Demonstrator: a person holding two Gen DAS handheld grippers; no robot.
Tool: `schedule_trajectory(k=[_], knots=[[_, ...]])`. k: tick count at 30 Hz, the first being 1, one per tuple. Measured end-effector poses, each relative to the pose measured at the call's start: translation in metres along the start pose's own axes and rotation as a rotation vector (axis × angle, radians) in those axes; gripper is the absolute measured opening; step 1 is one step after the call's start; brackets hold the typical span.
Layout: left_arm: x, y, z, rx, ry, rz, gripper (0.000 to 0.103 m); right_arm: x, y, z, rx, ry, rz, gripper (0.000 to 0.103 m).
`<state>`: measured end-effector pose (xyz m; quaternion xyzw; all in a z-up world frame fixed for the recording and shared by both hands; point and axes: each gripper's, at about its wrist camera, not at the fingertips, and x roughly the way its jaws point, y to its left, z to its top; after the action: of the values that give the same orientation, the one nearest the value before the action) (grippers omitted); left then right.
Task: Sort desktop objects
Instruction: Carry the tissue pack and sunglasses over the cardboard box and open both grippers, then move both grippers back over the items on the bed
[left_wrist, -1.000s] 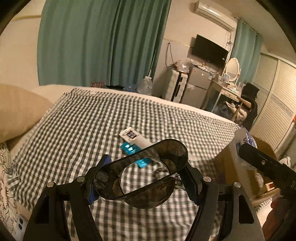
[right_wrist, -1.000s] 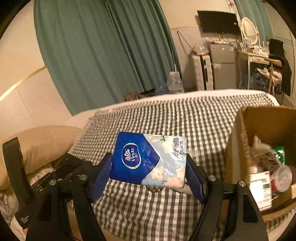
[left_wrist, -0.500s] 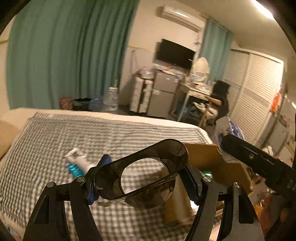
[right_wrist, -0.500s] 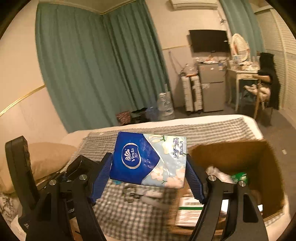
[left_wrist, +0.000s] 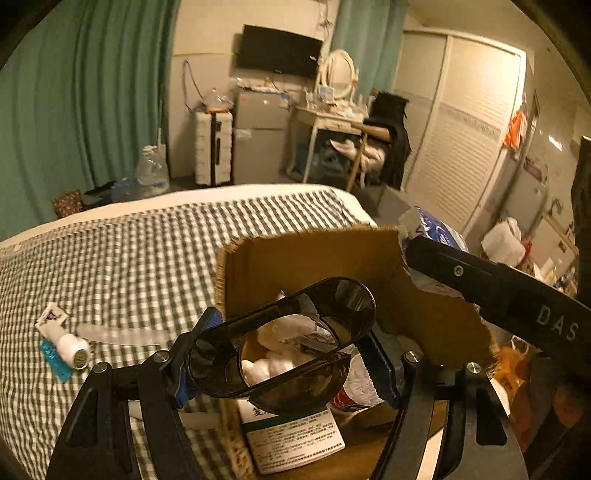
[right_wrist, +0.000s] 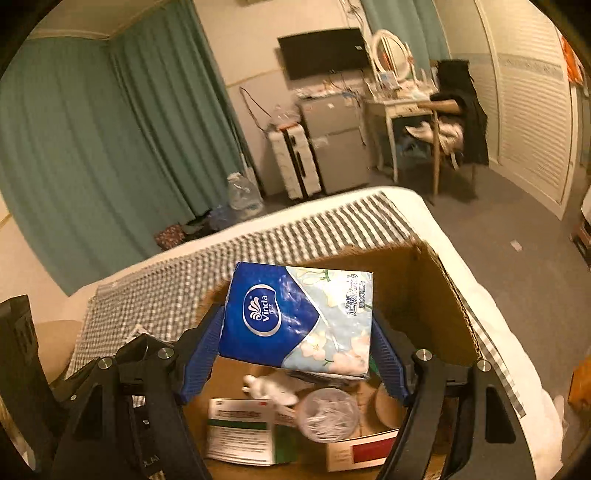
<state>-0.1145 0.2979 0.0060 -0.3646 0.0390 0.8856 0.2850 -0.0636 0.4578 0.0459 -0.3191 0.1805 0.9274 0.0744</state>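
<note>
My left gripper (left_wrist: 284, 354) is shut on a dark smoky plastic holder (left_wrist: 325, 302) and holds it above the open cardboard box (left_wrist: 295, 254). My right gripper (right_wrist: 295, 350) is shut on a blue Vinda tissue pack (right_wrist: 295, 314) and holds it over the same box (right_wrist: 436, 295). The tissue pack's end (left_wrist: 432, 229) and the right gripper's black arm show at the right of the left wrist view. The box holds a green-and-white carton (right_wrist: 240, 432), crumpled white paper (right_wrist: 273, 391) and a round lid (right_wrist: 327, 413).
On the checked cloth (left_wrist: 129, 251) left of the box lie a white tube on a blue packet (left_wrist: 62, 343) and a pale flat strip (left_wrist: 122, 334). Beyond the bed are green curtains, a water jug, a small fridge and a desk with a chair.
Both grippers have swung right from over the checked cloth to above the cardboard box, each still holding its object. The box's contents have come into view below them.
</note>
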Motion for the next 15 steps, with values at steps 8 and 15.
schedule_trajectory(k=[8, 15], knots=[[-0.003, 0.002, 0.003, 0.047, -0.019, -0.031, 0.090, 0.011, -0.014, -0.001, 0.084, -0.004, -0.035, 0.079], [-0.038, 0.025, 0.006, 0.030, -0.063, 0.004, 0.090, -0.005, 0.006, -0.008, 0.070, -0.025, -0.001, 0.080]])
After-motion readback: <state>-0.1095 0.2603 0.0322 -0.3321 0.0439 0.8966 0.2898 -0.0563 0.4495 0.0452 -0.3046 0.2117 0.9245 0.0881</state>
